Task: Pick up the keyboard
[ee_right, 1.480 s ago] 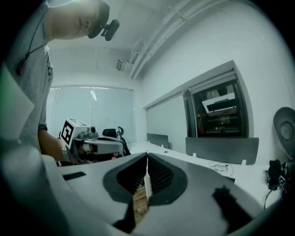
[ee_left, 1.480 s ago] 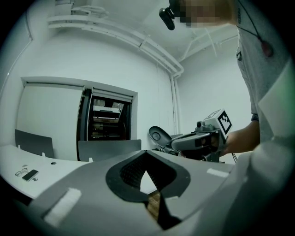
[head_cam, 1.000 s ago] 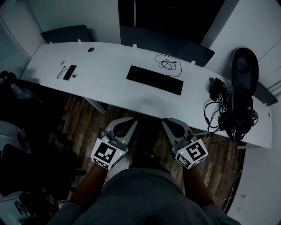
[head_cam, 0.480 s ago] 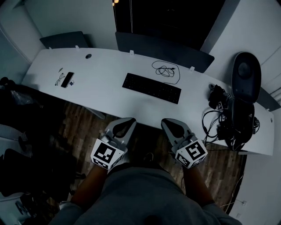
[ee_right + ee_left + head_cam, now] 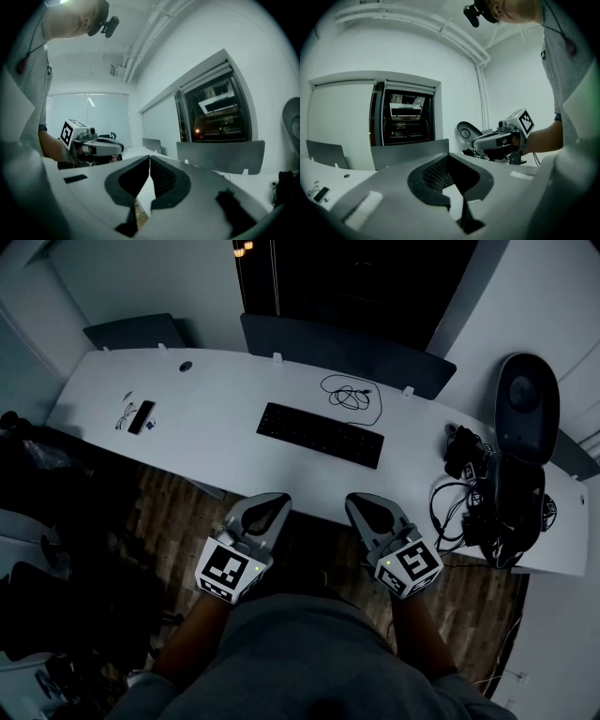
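Observation:
The black keyboard [image 5: 321, 435] lies flat near the middle of the long white desk [image 5: 225, 442]. Both grippers hang over the wooden floor in front of the desk's near edge, short of the keyboard and apart from it. My left gripper [image 5: 271, 502] is shut and holds nothing; in its own view the left gripper [image 5: 449, 157] points over the desk. My right gripper [image 5: 360, 503] is shut and empty too, and the right gripper [image 5: 150, 159] shows its jaws meeting. Each gripper view shows the other gripper alongside: the right gripper [image 5: 499, 139] and the left gripper [image 5: 96, 147].
A coiled black cable [image 5: 352, 395] lies behind the keyboard. A phone [image 5: 142, 416] sits at the desk's left end, and a tangle of cables and devices [image 5: 473, 488] at its right. A dark office chair [image 5: 525, 399] stands at the far right. Grey dividers [image 5: 347, 345] line the back edge.
Both grippers have moved forward toward the desk, so the keyboard and desk edge now sit closer to them in the head view. Both stay shut.

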Action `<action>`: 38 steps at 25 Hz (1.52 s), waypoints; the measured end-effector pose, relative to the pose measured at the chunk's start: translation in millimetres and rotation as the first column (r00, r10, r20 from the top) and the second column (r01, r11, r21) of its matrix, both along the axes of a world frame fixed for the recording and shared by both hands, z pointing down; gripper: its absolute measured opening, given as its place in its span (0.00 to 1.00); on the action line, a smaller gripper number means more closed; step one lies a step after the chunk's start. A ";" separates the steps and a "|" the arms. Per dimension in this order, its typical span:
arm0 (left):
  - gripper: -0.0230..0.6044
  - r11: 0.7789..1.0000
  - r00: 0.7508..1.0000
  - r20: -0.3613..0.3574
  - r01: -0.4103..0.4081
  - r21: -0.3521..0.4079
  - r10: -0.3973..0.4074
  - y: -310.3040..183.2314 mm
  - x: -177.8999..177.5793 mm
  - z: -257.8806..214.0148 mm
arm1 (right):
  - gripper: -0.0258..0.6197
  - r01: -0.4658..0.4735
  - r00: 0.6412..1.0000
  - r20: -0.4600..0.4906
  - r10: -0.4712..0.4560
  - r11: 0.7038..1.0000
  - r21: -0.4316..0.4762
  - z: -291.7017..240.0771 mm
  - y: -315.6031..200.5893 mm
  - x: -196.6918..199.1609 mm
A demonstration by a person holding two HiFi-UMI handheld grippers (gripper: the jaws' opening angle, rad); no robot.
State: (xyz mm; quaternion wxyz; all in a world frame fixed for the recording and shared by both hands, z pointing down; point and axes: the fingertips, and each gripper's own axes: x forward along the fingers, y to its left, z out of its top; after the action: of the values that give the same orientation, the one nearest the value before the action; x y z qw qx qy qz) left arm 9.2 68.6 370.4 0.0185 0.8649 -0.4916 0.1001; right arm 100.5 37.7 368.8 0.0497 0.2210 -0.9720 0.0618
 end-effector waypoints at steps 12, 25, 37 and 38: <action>0.05 0.999 0.999 -0.016 -0.050 -0.022 0.050 -50.0 -26.7 20.1 | 0.06 -0.056 0.998 -0.036 0.055 0.998 -0.022 18.1 -44.3 -20.5; 0.05 0.985 0.986 -0.047 -0.162 -0.059 0.160 -142.7 -76.8 32.8 | 0.06 -0.164 0.983 -0.092 0.157 0.985 -0.063 32.1 -118.3 -69.3; 0.04 0.963 0.964 -0.072 -0.262 -0.065 0.257 -212.3 -127.5 41.2 | 0.06 -0.276 0.954 -0.141 0.263 0.957 -0.083 43.4 -171.0 -115.2; 0.05 0.962 0.962 -0.075 -0.266 -0.068 0.261 -216.0 -132.3 42.5 | 0.06 -0.285 0.951 -0.146 0.271 0.955 -0.085 45.3 -173.0 -118.9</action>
State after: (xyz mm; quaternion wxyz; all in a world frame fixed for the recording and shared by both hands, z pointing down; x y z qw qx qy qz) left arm -123.1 -147.4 412.9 0.0547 0.9240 -0.3671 0.0921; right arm -18.3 -135.2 414.1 0.1163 0.3566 -0.9211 0.1046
